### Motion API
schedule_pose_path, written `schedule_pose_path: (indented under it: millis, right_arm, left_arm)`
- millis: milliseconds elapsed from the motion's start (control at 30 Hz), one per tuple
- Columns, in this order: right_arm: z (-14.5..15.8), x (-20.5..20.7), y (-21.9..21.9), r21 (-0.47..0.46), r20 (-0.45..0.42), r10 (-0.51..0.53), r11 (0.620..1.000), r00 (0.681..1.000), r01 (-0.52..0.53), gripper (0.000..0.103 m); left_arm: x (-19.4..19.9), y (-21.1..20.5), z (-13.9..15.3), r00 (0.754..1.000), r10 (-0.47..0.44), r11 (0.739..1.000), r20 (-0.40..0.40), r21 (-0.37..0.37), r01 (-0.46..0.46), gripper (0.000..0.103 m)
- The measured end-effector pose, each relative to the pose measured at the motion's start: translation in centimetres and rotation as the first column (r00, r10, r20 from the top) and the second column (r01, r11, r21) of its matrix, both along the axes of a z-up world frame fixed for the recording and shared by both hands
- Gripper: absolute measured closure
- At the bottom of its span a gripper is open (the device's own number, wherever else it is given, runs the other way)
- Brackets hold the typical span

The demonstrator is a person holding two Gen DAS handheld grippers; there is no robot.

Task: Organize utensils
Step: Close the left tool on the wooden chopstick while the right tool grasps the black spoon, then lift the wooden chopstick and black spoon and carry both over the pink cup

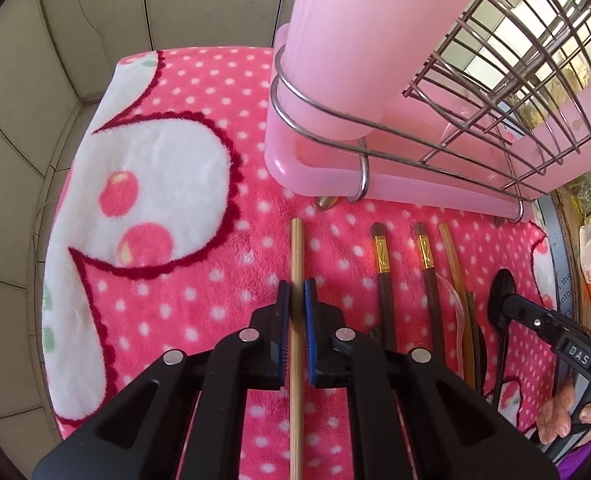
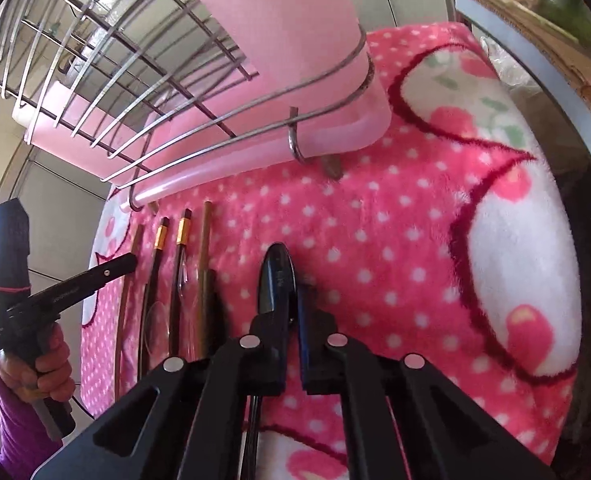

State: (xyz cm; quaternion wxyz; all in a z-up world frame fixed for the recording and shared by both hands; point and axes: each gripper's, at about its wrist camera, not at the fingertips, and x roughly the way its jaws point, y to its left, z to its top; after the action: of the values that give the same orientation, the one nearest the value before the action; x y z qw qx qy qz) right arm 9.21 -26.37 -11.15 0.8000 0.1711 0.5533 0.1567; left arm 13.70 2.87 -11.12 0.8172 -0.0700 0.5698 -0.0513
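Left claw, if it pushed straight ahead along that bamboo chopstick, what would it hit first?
Probably the pink drainer tray under the wire rack; the left claw points at its front edge, though depth is unclear.

Claw hides black spoon (image 2: 276, 280) handle; cup (image 1: 351, 40) top cropped

Left gripper (image 1: 296, 300): black linkage arms, silver round rivets, blue ribbed pads.
Right gripper (image 2: 293, 312): same black frame; white "DAS" marking on its side.
Sleeve (image 2: 19, 436): purple.
Skin: bare fingers.

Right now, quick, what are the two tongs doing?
Left tongs: shut on the bamboo chopstick.
Right tongs: shut on the black spoon.
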Motion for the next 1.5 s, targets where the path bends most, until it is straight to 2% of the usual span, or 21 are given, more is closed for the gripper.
schedule_pose_path:
  millis: [133, 267, 367, 500, 600, 633, 667, 733, 767, 800, 833, 900, 1000, 1033, 1100, 1167, 1300, 1367, 1500]
  right_arm:
    - [2.2, -1.2, -0.4, -0.008, 0.078, -0.012, 1.0, 0.997, 0.012, 0.101]
    - [5.0, -2.6, -0.8, -0.023, 0.173, -0.021, 0.999, 0.985, 0.025, 0.101]
    - [7.1, -3.4, -1.1, -0.031, 0.241, -0.036, 0.999, 0.97, 0.045, 0.101]
    - [11.3, -4.9, -1.6, -0.01, 0.377, -0.066, 0.997, 0.924, 0.076, 0.101]
    - [15.1, -5.6, -2.0, -0.003, 0.492, -0.093, 0.994, 0.866, 0.108, 0.101]
    - [16.2, -5.7, -2.2, 0.001, 0.519, -0.101, 0.993, 0.849, 0.117, 0.101]
    - [17.3, -5.9, -2.4, 0.005, 0.551, -0.11, 0.992, 0.827, 0.129, 0.101]
    - [19.8, -6.2, -2.5, 0.008, 0.626, -0.128, 0.987, 0.769, 0.158, 0.101]
    - [21.2, -6.2, -2.5, 0.01, 0.668, -0.136, 0.985, 0.732, 0.173, 0.101]
    - [22.0, -6.3, -2.6, 0.01, 0.692, -0.14, 0.983, 0.708, 0.184, 0.101]
    - [23.2, -6.2, -2.7, 0.01, 0.725, -0.145, 0.98, 0.673, 0.201, 0.101]
    - [25.0, -5.8, -2.9, 0.014, 0.771, -0.155, 0.974, 0.618, 0.226, 0.101]
    - [27.4, -5.6, -3.0, 0.026, 0.838, -0.17, 0.962, 0.519, 0.273, 0.101]
    - [27.8, -5.4, -3.0, 0.028, 0.851, -0.172, 0.958, 0.497, 0.286, 0.101]
    - [28.8, -4.8, -3.0, 0.028, 0.876, -0.173, 0.95, 0.45, 0.312, 0.101]
    - [29.5, -3.7, -3.0, 0.021, 0.898, -0.165, 0.942, 0.408, 0.334, 0.101]
    - [28.9, -1.0, -2.9, 0.008, 0.914, -0.154, 0.932, 0.375, 0.363, 0.101]
    - [28.3, 0.4, -3.0, 0.009, 0.918, -0.157, 0.926, 0.365, 0.377, 0.101]
    - [26.5, 3.2, -2.9, -0.022, 0.921, -0.137, 0.916, 0.365, 0.399, 0.101]
  left_arm:
    - [1.0, -0.1, 0.0, 1.0, 0.005, 1.0, 0.004, -0.016, -0.005, 0.097]
    - [-0.6, 0.5, 1.6, 0.997, -0.004, 1.0, 0.072, -0.025, 0.006, 0.097]
    - [-2.4, 0.8, 3.9, 0.989, -0.004, 0.998, 0.146, -0.062, 0.013, 0.097]
    - [-4.9, 1.6, 8.2, 0.957, 0.017, 0.992, 0.29, -0.123, 0.019, 0.097]
    - [-6.4, 2.3, 12.8, 0.898, 0.057, 0.988, 0.437, -0.155, 0.012, 0.097]
    - [-6.8, 2.5, 14.7, 0.865, 0.079, 0.984, 0.496, -0.176, 0.011, 0.097]
    - [-6.9, 2.7, 16.0, 0.842, 0.095, 0.982, 0.531, -0.191, 0.01, 0.097]
    - [-7.3, 2.8, 19.0, 0.776, 0.127, 0.976, 0.617, -0.216, 0.011, 0.097]
    - [-7.5, 2.6, 19.9, 0.752, 0.137, 0.976, 0.645, -0.219, 0.009, 0.097]
    - [-7.5, 2.5, 21.3, 0.704, 0.154, 0.976, 0.693, -0.22, 0.003, 0.097]
    - [-7.7, 2.5, 22.1, 0.675, 0.166, 0.975, 0.719, -0.221, -0.003, 0.097]
    - [-7.4, 2.2, 24.0, 0.601, 0.194, 0.974, 0.775, -0.226, -0.023, 0.097]
    - [-6.9, 1.8, 26.0, 0.52, 0.223, 0.971, 0.825, -0.232, -0.049, 0.097]
    - [-6.3, 1.7, 26.4, 0.501, 0.233, 0.97, 0.834, -0.239, -0.053, 0.097]
    - [-5.5, 1.5, 26.8, 0.448, 0.256, 0.965, 0.857, -0.255, -0.064, 0.097]
    - [-4.6, 1.5, 27.5, 0.408, 0.269, 0.962, 0.873, -0.26, -0.077, 0.097]
    - [-2.5, 1.1, 27.3, 0.335, 0.263, 0.964, 0.905, -0.234, -0.124, 0.097]
    - [-1.6, 0.8, 26.7, 0.314, 0.258, 0.965, 0.914, -0.226, -0.135, 0.097]
    - [1.1, 0.4, 25.4, 0.302, 0.268, 0.96, 0.915, -0.228, -0.16, 0.097]
